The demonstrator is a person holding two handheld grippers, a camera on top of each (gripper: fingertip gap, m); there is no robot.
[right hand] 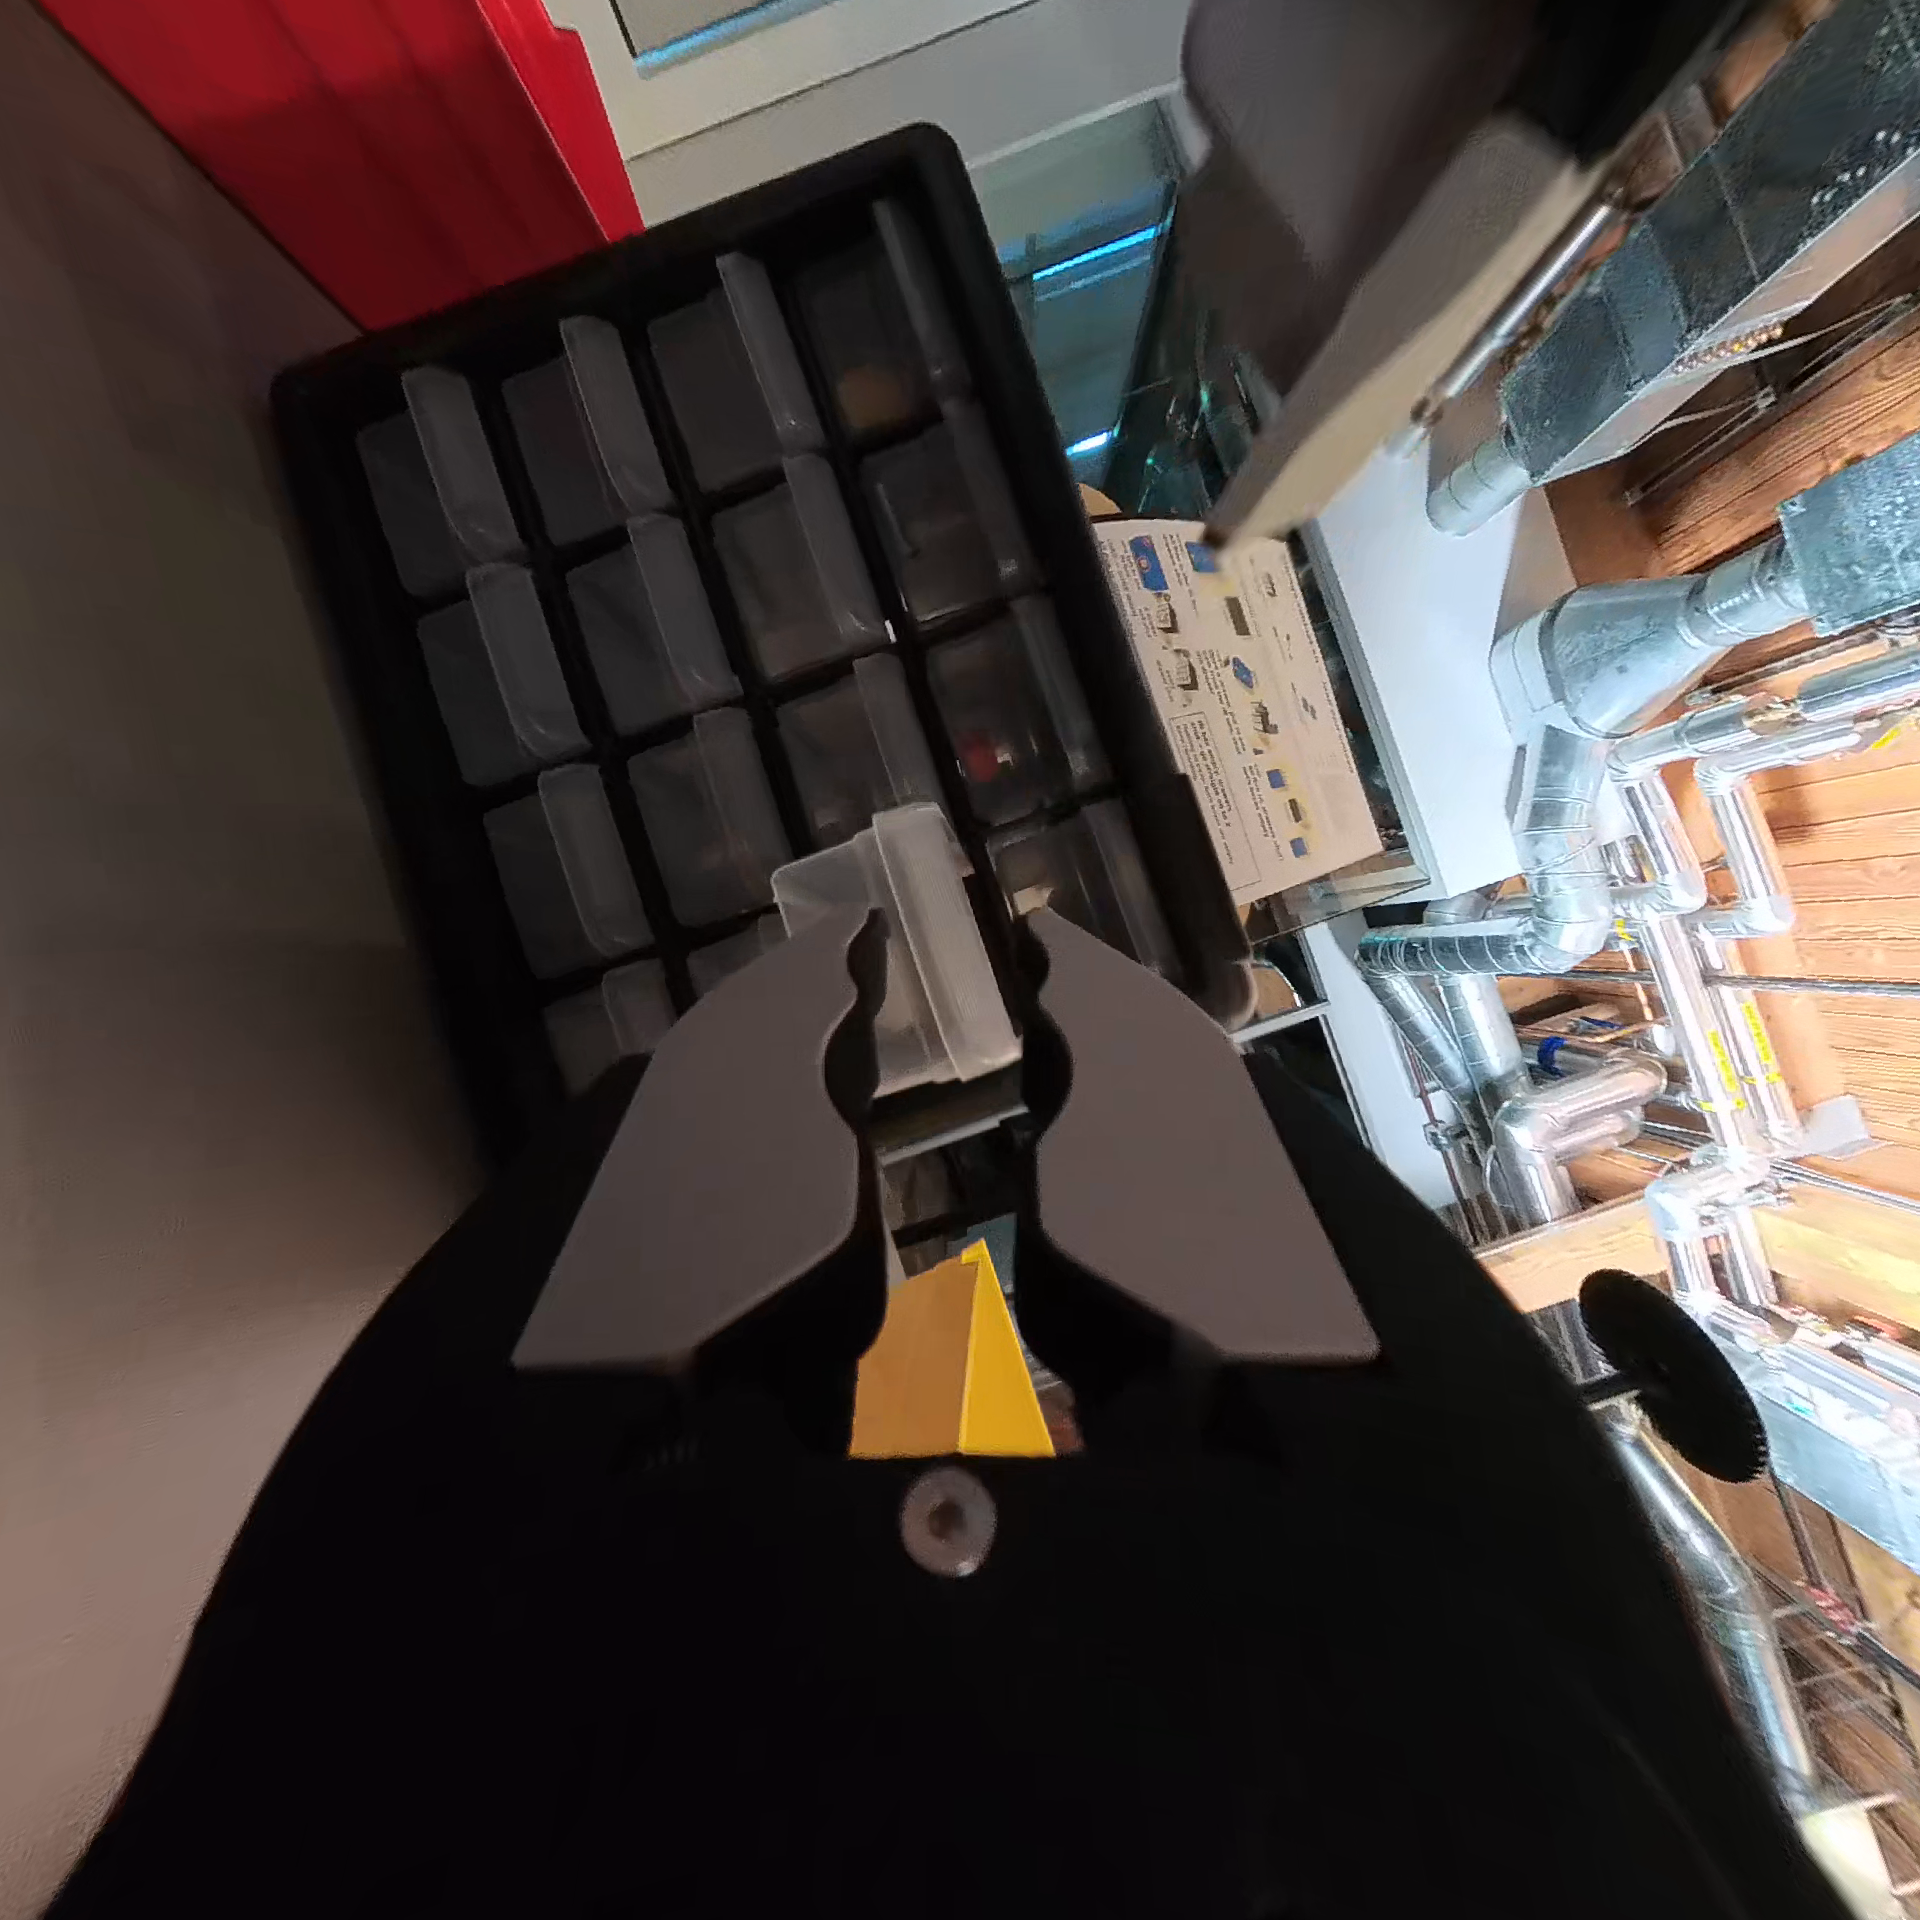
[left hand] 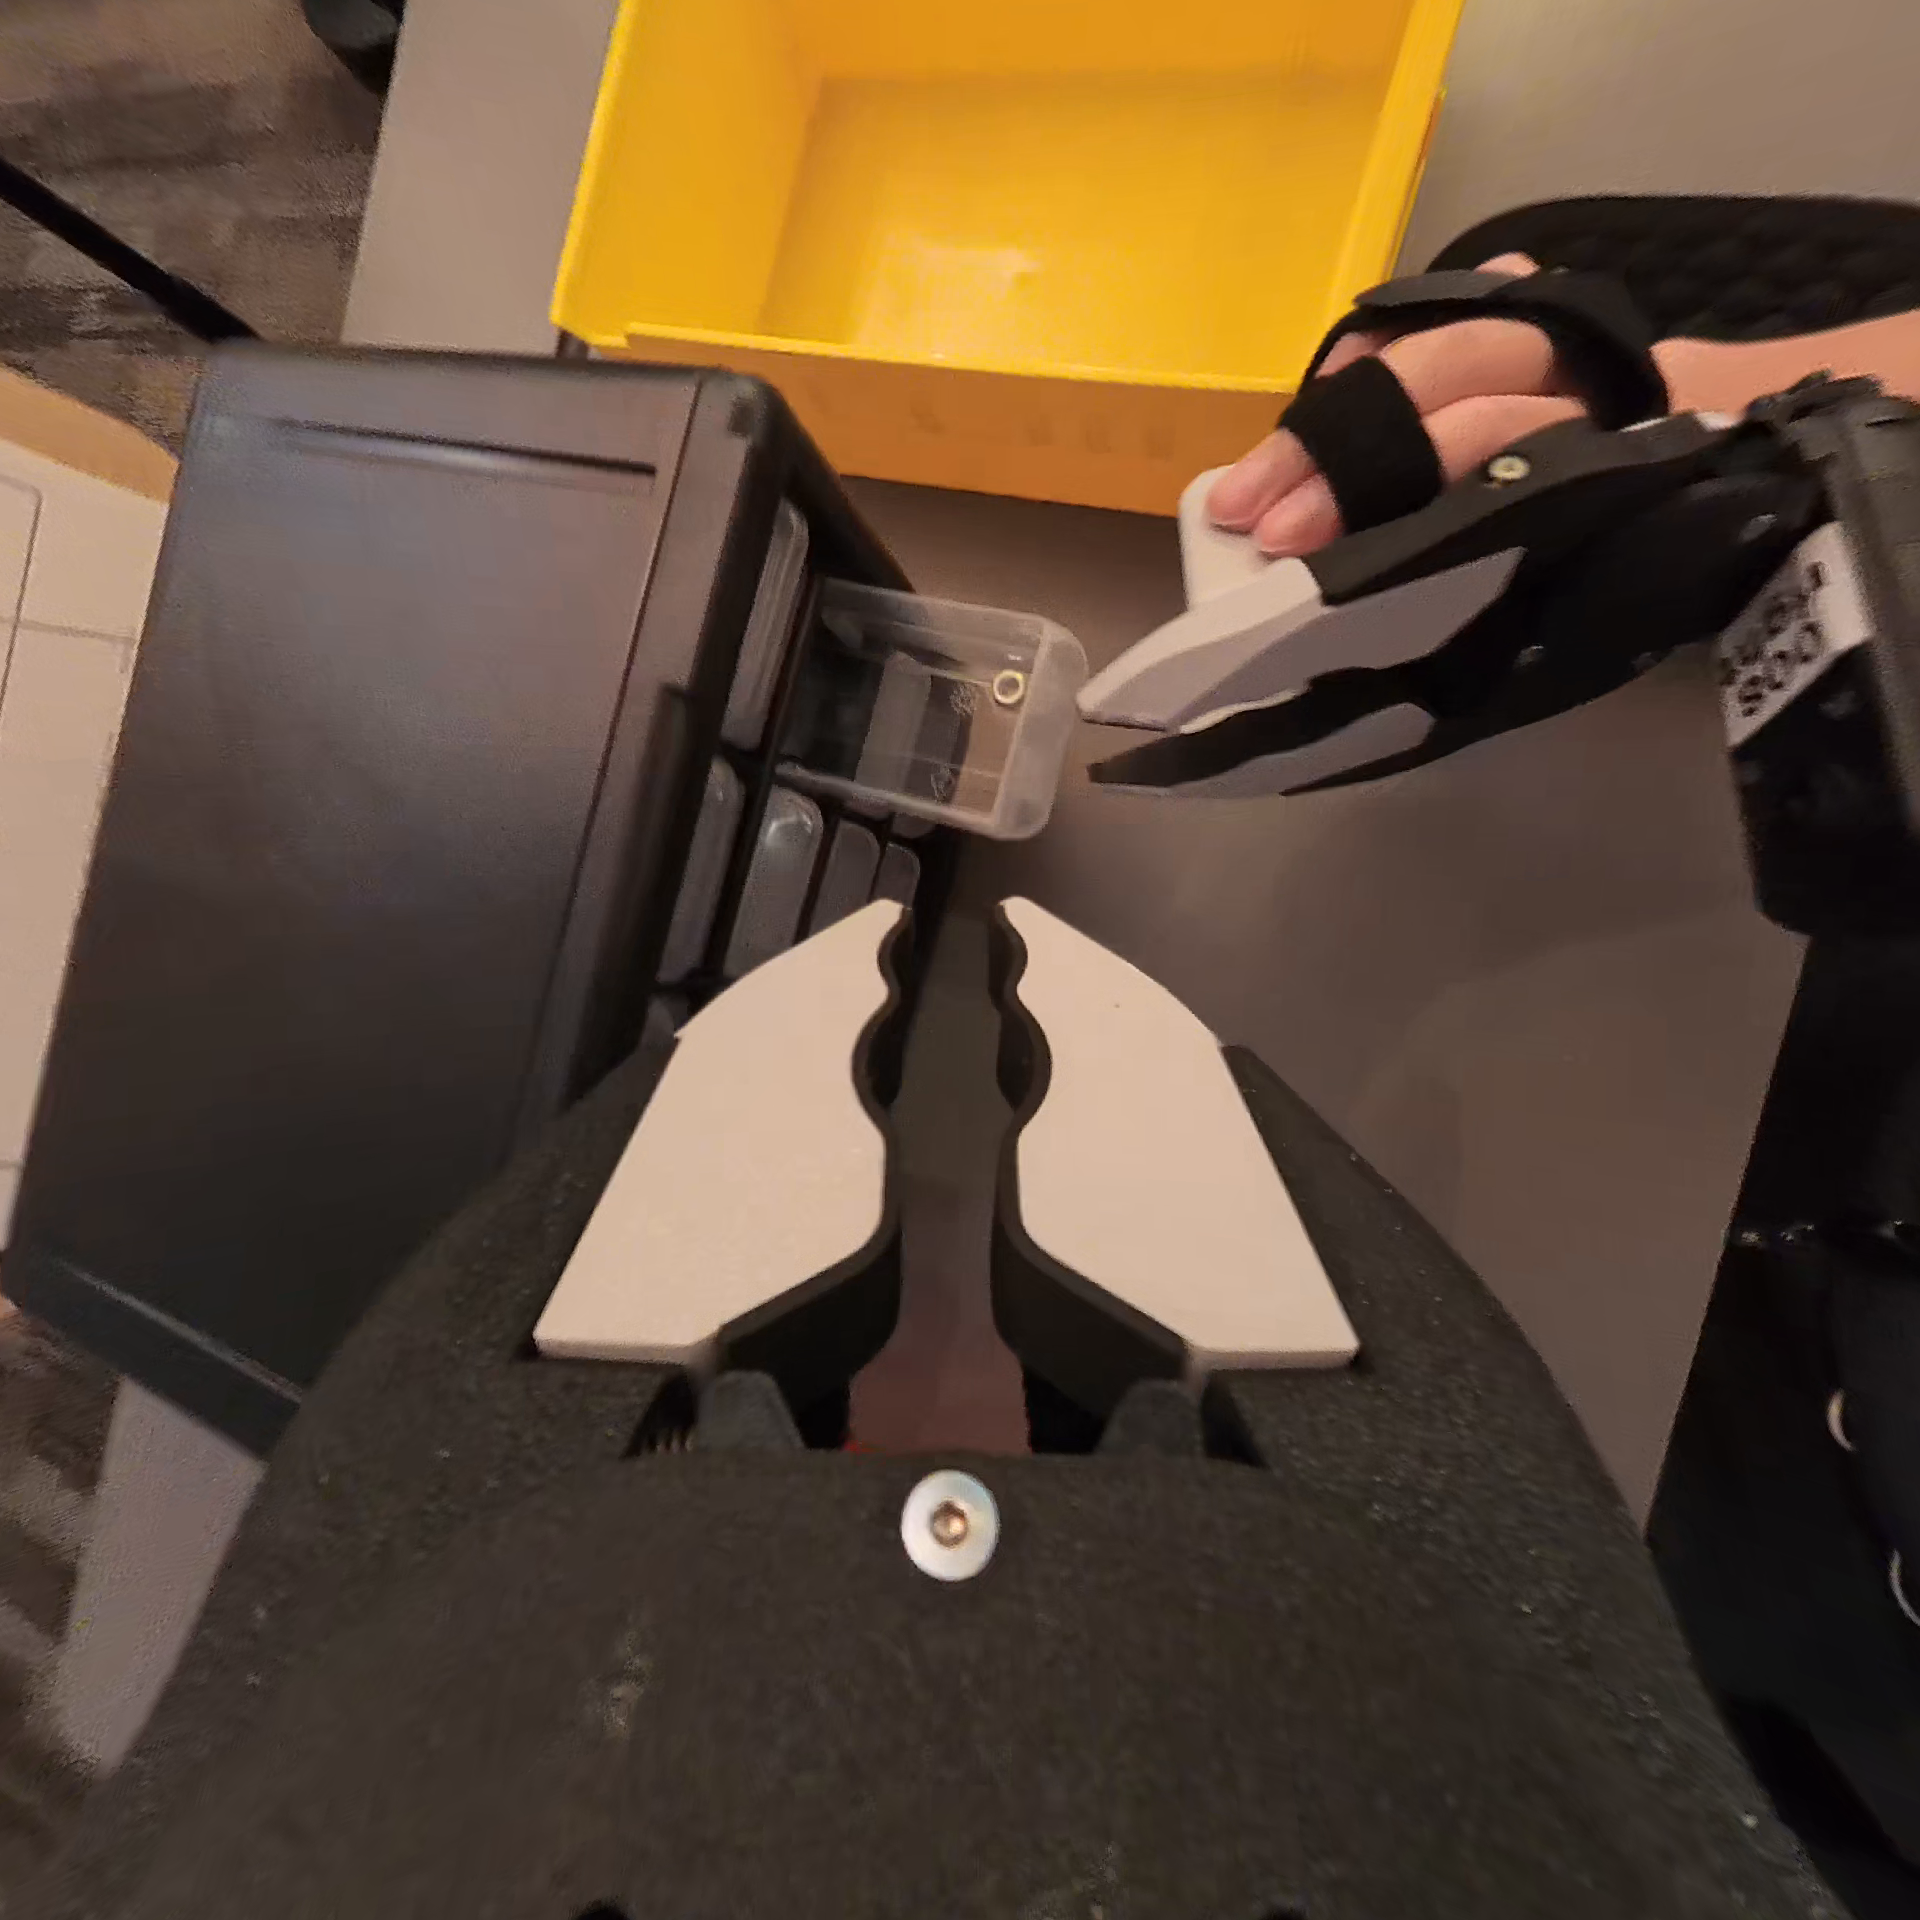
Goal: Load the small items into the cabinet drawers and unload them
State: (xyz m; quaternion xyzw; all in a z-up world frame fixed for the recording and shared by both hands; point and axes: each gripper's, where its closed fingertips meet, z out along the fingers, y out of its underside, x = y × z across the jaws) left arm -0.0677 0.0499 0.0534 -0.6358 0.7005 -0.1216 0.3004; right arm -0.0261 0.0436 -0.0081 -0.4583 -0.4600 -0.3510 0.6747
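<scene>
Bin (left hand: 1039,436) behind cabinet (left hand: 416,779); drawer (left hand: 935,717) protrudes from cabinet front.

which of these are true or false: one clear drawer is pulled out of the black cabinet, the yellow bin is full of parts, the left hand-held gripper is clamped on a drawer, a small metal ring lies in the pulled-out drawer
1. One clear plastic drawer is pulled out of the black plastic drawer cabinet. True.
2. The yellow plastic bin is full of parts. False: its visible inside looks empty.
3. The left hand-held gripper is clamped on a drawer. False: its fingers stand apart and hold nothing.
4. A small metal ring lies in the pulled-out drawer. True.
5. The right hand-held gripper is at that drawer's front end. True.
</scene>
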